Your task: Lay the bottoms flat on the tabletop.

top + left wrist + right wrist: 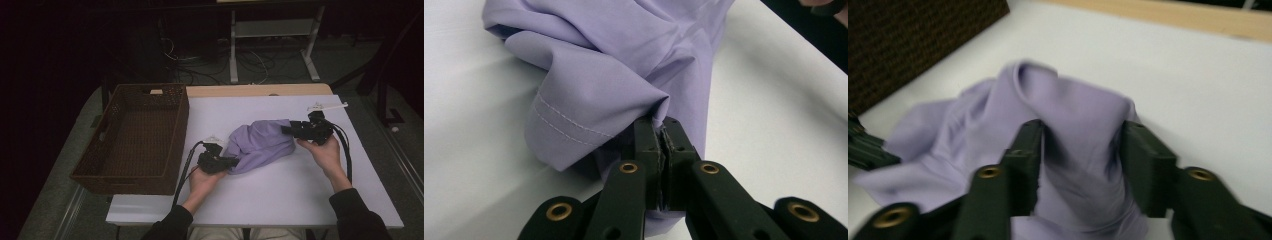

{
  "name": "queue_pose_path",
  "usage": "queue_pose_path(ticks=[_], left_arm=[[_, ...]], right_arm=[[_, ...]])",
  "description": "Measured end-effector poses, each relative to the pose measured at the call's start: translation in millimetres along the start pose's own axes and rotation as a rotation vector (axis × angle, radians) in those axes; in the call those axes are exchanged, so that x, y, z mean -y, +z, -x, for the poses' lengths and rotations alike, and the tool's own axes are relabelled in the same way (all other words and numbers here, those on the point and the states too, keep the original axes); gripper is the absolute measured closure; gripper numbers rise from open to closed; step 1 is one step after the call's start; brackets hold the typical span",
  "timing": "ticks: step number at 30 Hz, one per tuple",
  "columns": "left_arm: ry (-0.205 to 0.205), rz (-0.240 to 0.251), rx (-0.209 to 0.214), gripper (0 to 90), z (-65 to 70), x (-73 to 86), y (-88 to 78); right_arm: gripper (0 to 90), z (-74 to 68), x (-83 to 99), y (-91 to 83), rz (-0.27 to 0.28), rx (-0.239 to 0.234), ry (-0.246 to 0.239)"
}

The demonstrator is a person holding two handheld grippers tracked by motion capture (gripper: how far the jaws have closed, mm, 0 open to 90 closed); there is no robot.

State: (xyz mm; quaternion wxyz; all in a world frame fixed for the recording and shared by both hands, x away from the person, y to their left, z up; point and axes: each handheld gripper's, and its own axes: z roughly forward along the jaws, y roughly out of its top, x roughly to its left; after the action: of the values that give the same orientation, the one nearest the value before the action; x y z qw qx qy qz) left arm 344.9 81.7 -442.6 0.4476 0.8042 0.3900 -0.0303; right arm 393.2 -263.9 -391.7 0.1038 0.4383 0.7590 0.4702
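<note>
A crumpled lilac cloth lies on the white table between my two grippers. My left gripper is at the cloth's near left end, and in the left gripper view its jaws are pressed together on a stitched hem fold of the cloth. My right gripper is at the cloth's far right end. In the right gripper view its jaws stand apart, with a raised hump of the cloth loosely between them.
A brown woven basket stands on the table's left side, close to the left gripper; its wall appears in the right gripper view. A wooden strip runs along the table's far edge. Cables trail from both grippers.
</note>
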Motion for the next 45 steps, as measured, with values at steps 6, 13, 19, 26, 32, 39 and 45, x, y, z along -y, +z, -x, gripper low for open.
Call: queue_pose_path(ticks=[6, 13, 19, 26, 32, 39, 45], left_arm=[[0.014, -0.023, 0.035, 87.8, 7.4, 1.5, 5.8], [0.037, -0.057, 0.073, 87.8, 18.9, 5.0, 14.9], [0.043, -0.061, 0.087, 87.6, 25.3, 8.3, 16.7], [0.04, -0.068, 0.093, 87.6, 26.1, 11.8, 16.9], [0.048, -0.076, 0.089, 87.6, 26.3, 12.9, 18.5], [0.047, -0.075, 0.092, 87.6, 25.3, 12.9, 18.5], [0.041, -0.071, 0.093, 87.6, 23.3, 12.4, 19.6]], right_arm=[[40.2, -20.0, -7.9, -7.4, 0.035, -0.057, -0.026], [35.1, -66.7, -17.4, 22.5, -0.039, -0.148, -0.119], [35.1, -88.9, -14.9, 55.6, -0.117, -0.154, -0.161], [35.1, -90.3, -4.6, 89.6, -0.203, -0.099, -0.173], [35.1, -96.6, 4.3, 107.3, -0.288, -0.023, -0.238], [50.2, -99.5, 11.5, 121.2, -0.357, 0.057, -0.279], [79.3, -93.3, 9.8, 117.5, -0.354, 0.014, -0.22]])
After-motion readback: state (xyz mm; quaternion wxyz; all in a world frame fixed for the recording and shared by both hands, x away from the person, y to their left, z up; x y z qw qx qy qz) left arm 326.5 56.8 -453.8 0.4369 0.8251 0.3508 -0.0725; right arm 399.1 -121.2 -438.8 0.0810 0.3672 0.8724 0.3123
